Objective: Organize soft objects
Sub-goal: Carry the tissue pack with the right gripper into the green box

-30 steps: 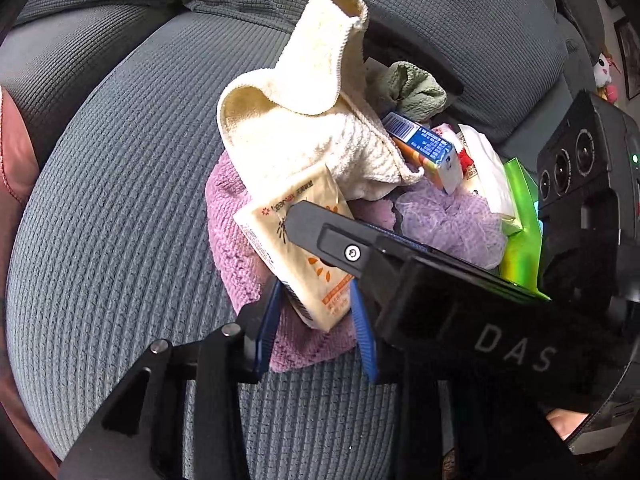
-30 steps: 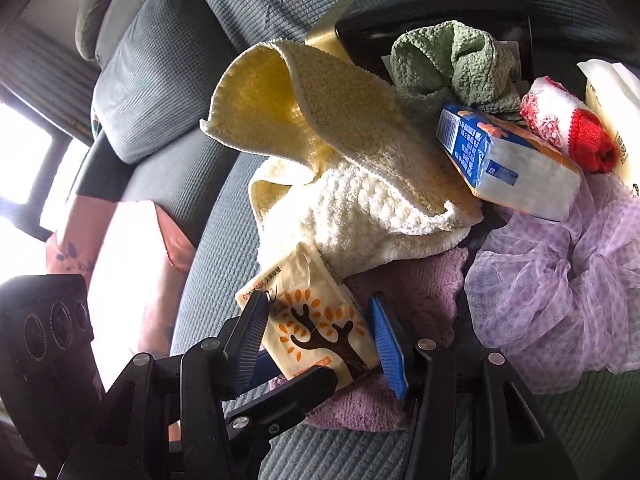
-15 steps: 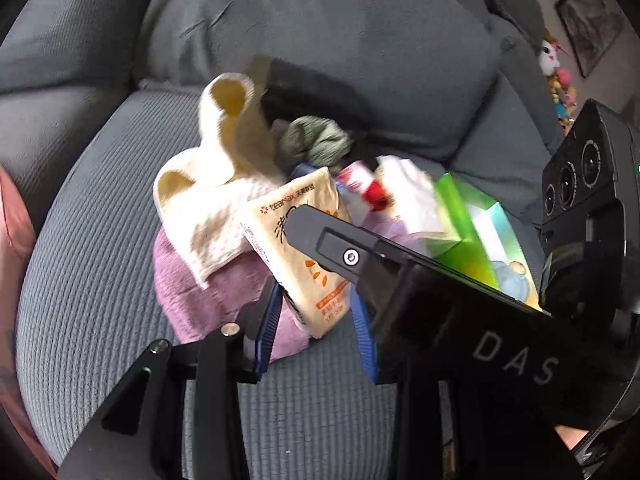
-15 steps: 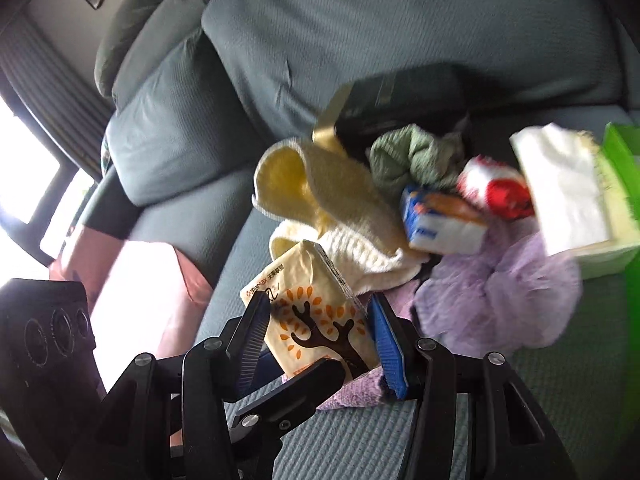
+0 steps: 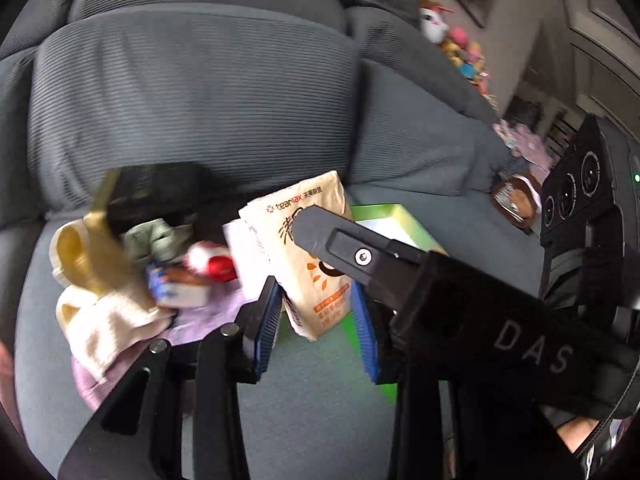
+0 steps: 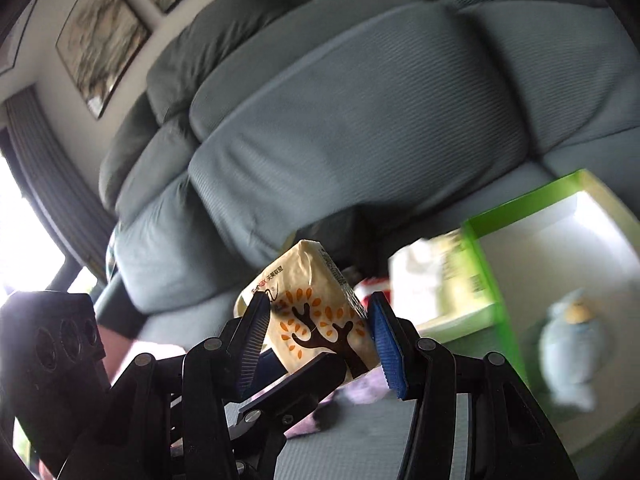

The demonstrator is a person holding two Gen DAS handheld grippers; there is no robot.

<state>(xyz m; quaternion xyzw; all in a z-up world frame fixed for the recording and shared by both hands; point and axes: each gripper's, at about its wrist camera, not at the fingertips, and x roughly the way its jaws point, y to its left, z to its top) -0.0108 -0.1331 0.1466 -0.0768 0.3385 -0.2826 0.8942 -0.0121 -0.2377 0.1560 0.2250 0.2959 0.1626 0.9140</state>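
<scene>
The tissue pack [image 5: 310, 264] sits between the 2 grippers, above the sofa seat [image 5: 312, 408]. The box [image 5: 396, 220] lies at its 3 o'clock; in the right wrist view a plush toy [image 6: 572, 344] lies inside. At 9 o'clock towels [image 5: 96, 304] and a carton [image 5: 176, 288] are heaped, a dark case [image 5: 156, 192] behind them.

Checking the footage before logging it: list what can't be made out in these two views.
- Left wrist view: the tissue pack has its print partly hidden by the right gripper.
- Left wrist view: the pile of cloths is motion-blurred.
- Right wrist view: the green box is cut off by the frame edge, and the blue toy inside is blurred.
</scene>
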